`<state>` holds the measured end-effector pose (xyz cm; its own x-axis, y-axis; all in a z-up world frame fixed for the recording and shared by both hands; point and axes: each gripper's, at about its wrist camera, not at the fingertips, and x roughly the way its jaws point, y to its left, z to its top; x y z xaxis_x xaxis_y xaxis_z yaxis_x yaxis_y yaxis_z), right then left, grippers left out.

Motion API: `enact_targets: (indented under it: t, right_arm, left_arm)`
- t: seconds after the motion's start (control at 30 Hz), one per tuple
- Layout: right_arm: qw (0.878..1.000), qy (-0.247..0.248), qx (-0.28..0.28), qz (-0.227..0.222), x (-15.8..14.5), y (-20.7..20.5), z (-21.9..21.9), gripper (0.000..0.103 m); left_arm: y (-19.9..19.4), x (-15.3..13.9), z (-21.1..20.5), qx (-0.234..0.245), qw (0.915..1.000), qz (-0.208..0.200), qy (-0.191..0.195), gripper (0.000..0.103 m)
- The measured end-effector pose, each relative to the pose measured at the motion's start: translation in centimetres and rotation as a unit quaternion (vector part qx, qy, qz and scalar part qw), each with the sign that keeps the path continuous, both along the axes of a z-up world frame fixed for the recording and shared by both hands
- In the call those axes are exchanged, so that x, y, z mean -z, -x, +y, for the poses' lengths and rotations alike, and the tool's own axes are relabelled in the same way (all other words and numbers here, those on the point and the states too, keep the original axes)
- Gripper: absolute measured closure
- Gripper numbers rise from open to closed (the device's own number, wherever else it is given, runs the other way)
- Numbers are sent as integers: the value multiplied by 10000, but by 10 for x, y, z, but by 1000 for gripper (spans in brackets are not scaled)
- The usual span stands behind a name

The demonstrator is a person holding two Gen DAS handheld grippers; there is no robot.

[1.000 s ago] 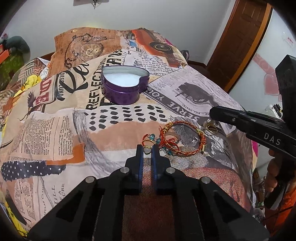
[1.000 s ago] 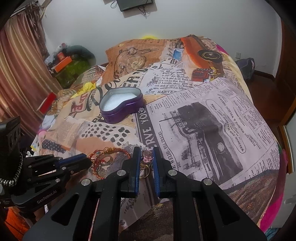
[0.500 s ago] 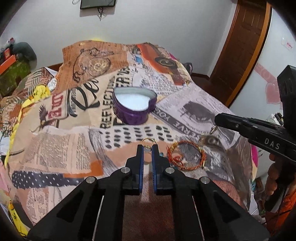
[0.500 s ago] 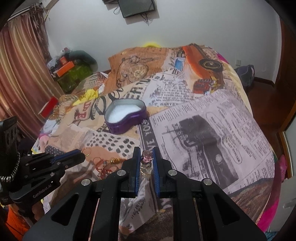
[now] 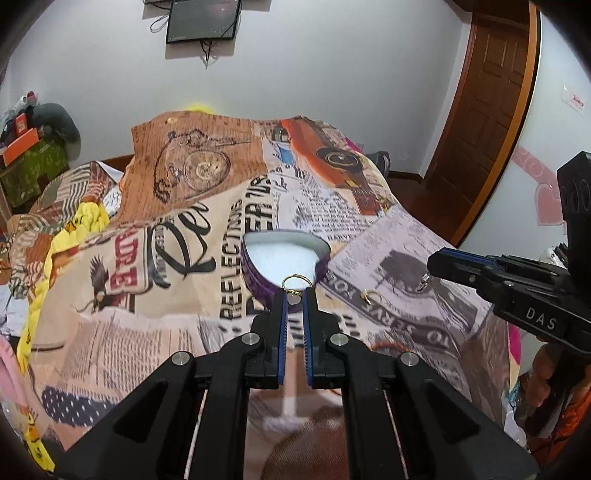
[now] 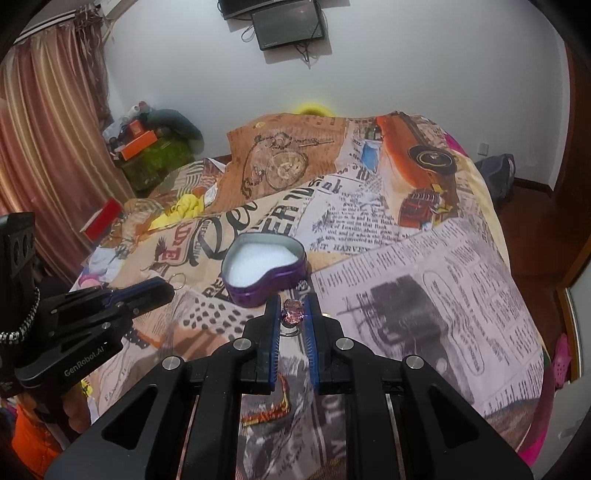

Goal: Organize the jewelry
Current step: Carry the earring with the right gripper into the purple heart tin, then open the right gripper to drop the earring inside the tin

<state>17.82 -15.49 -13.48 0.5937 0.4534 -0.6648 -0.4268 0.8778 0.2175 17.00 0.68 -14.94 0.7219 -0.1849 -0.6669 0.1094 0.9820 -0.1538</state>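
Both my tongs have lifted off the bed toward the purple heart tin [image 6: 264,273], left tongs [image 5: 294,295] clamped on a gold ring [image 5: 295,282], right tongs [image 6: 292,312] on a pink-stone ring [image 6: 291,309] (red bracelet [image 6: 271,408] left behind), ready to drop in.

Counted on and above the bed:
Two grippers, left [image 5: 294,295] and right [image 6: 293,312]; one heart-shaped purple tin [image 6: 264,271]; one gold ring [image 5: 297,281]; one pink-stone ring [image 6: 292,314]; one more gold ring lying loose [image 5: 370,294]; one red-and-gold bracelet [image 6: 271,408]; one wall screen [image 5: 202,20]; one wooden door [image 5: 487,107].
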Motion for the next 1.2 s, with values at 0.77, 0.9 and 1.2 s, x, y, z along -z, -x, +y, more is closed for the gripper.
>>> enact_targets:
  t: [0.77, 0.9, 1.2]
  right_arm:
    - [9978, 32, -667, 40, 11, -73, 49, 91]
    - [9962, 143, -845, 169, 22, -80, 57, 92]
    - [9930, 402, -1035, 406, 40, -93, 66, 92]
  left_arm:
    - [-74, 25, 17, 3, 9999, 99, 29, 96]
    - [-86, 33, 22, 27, 9996, 252, 138, 97]
    - [-100, 46, 22, 175, 9985, 490, 173, 97]
